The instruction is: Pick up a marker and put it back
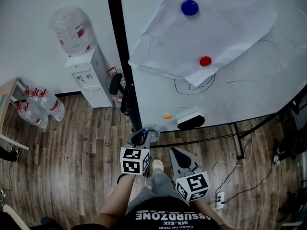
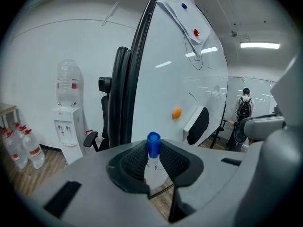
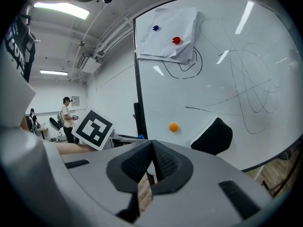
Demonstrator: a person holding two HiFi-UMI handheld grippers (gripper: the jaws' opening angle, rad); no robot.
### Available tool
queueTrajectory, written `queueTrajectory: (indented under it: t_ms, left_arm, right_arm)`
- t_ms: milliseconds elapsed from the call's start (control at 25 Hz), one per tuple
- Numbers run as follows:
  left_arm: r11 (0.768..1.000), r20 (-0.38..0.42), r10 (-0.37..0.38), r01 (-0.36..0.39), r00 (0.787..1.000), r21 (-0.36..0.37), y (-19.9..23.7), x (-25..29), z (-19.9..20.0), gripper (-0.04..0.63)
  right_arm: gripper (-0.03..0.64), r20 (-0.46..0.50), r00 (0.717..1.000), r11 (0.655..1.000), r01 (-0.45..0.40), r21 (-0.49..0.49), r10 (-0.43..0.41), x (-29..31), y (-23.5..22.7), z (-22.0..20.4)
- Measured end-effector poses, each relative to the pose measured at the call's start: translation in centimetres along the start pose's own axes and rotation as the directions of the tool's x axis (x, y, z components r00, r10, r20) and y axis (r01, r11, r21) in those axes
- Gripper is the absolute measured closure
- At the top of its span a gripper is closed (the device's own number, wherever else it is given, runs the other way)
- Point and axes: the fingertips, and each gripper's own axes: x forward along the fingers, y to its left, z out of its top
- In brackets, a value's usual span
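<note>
Now my left gripper (image 2: 154, 167) clamps the blue-capped marker (image 2: 153, 144) upright, cap up, with the whiteboard's (image 2: 161, 93) lower left corner just ahead; my right gripper (image 3: 152, 163), jaws together and empty, sits beside.

The whiteboard (image 1: 259, 87) is glossy and smooth, the paper sheet (image 1: 225, 23) matt and creased, the floor (image 1: 72, 152) grained wood, the marker (image 2: 153, 155) capped in smooth blue plastic.

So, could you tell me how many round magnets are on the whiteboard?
3: a blue magnet and a red magnet on the paper, an orange magnet lower beside the eraser; the paper may hide more.
</note>
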Motion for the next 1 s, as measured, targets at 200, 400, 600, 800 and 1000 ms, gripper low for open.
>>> queueTrajectory:
  t_ms: [200,400,600,800,1000]
  left_arm:
    - [1.000,0.006,-0.006,0.006,1.000,0.008,-0.3,-0.2,0.4,0.517]
    - [1.000,0.024,-0.009,0.008,1.000,0.018,-0.5,-0.4,1.1,0.517]
    - [1.000,0.047,-0.013,0.012,0.999,0.029,-0.9,-0.8,2.2,0.517]
    - [0.999,0.079,-0.019,0.015,0.997,0.043,-1.2,-1.4,3.5,0.517]
    - [0.999,0.109,-0.029,0.024,0.994,0.046,-1.5,-2.2,4.7,0.517]
  right_arm:
    - [0.620,0.006,1.000,1.000,0.002,0.002,-0.002,-0.3,0.0,0.1]
    - [0.620,0.010,1.000,1.000,-0.002,0.000,0.002,-0.5,0.2,0.1]
    - [0.620,0.016,1.000,1.000,-0.009,-0.005,0.009,-0.6,0.5,0.3]
    - [0.620,0.025,1.000,1.000,-0.016,-0.003,0.016,-0.8,0.8,0.5]
    - [0.620,0.028,0.999,1.000,-0.018,-0.006,0.018,-0.8,1.1,0.6]
